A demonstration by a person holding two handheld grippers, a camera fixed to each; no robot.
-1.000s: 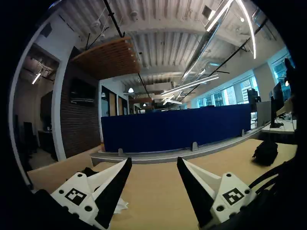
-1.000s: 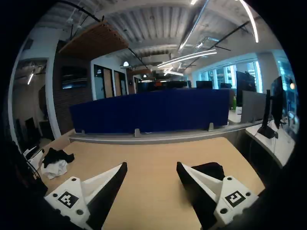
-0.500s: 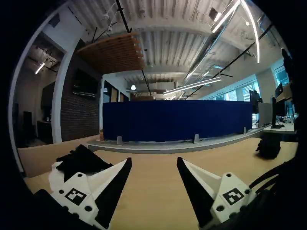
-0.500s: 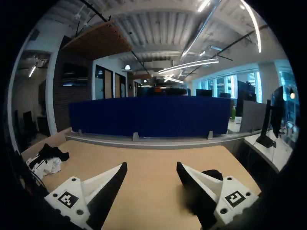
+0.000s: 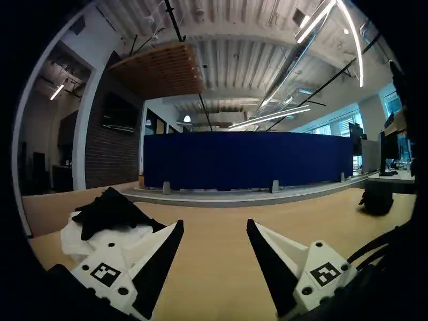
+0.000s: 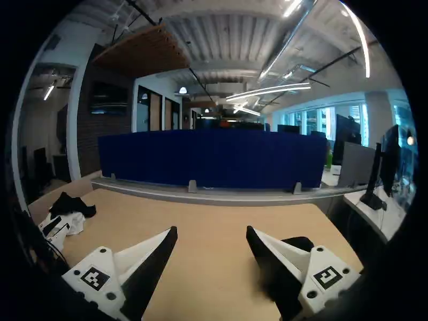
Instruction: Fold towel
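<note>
Left gripper (image 5: 214,222): jaws wide apart, nothing between them. Two wedge-shaped fingers, white hard-plastic shells with matte black inner faces, one square black-and-white tag (image 5: 105,274) per finger, so two tags; a coded pattern, no readable writing. Right gripper (image 6: 211,229): same build, also spread open and empty, two tags again. Towel (image 5: 80,241): one, white, soft and crumpled into a lump, not folded. Sits on the table (image 5: 214,278) at its left side, just beyond the left gripper's left finger and partly hidden by it. One black cloth (image 5: 109,211) draped loosely over the top of the towel, touching it. Same pile seen in the right gripper view at far left: towel (image 6: 75,222) with black cloth (image 6: 69,204) above, well apart from the right gripper. Second black lump (image 6: 291,246), soft-looking, on the table just behind the right gripper's right finger; seen far right in the left gripper view (image 5: 377,202). Cannot tell what kind of item. Table: pale wood-grain top, smooth, flat. Blue partition (image 6: 214,160) along the far edge, fabric-looking, on small grey metal feet. Monitor (image 6: 382,160) on a stand on the next desk to the right. Dark brick wall (image 5: 109,160) at left, wooden slat panel (image 5: 160,72) under a ribbed ceiling, long strip lights. No brand or label legible anywhere.
</note>
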